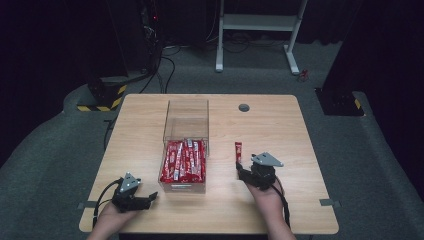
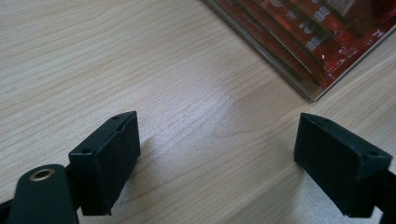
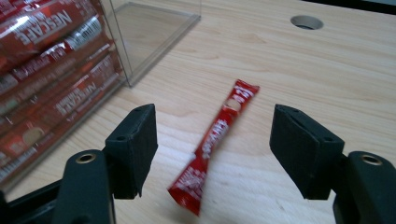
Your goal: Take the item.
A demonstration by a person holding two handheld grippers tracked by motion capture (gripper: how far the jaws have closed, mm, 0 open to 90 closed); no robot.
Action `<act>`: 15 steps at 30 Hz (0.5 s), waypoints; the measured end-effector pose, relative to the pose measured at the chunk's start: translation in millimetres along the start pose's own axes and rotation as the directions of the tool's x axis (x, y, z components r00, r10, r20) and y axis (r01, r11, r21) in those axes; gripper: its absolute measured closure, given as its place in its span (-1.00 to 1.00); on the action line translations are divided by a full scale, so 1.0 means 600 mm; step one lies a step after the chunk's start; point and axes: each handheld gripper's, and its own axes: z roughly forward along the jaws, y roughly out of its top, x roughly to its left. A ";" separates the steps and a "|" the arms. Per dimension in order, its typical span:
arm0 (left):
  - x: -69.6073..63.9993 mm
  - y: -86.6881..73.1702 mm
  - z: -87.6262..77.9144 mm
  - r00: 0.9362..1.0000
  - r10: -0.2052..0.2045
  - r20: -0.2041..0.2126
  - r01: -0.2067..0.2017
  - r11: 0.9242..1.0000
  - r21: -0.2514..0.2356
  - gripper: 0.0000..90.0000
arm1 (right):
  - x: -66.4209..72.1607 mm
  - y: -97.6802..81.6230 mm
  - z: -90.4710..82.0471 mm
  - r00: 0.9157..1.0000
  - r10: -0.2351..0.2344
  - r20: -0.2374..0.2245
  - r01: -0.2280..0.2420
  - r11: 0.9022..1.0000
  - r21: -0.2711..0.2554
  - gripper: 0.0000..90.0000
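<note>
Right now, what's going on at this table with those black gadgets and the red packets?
A person sits at a wooden table with a claw tool in each hand. The right claw is open, its jaws on either side of a single red sachet lying on the table, not yet gripped. The left claw is open too, resting over bare wood. Between them stands a clear box with many of the same red sachets stacked in its near part.

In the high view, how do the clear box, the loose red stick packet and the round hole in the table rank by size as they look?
Largest to smallest:
1. The clear box, by far the biggest.
2. The loose red stick packet: long but thin.
3. The round hole: shorter than the packet, though wider, so these two are close.
</note>
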 end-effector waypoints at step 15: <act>0.000 0.000 0.000 1.000 -0.002 0.001 0.002 1.000 0.000 -0.67 | -0.073 -0.069 -0.081 0.994 0.029 0.105 -0.031 0.999 0.017 -0.36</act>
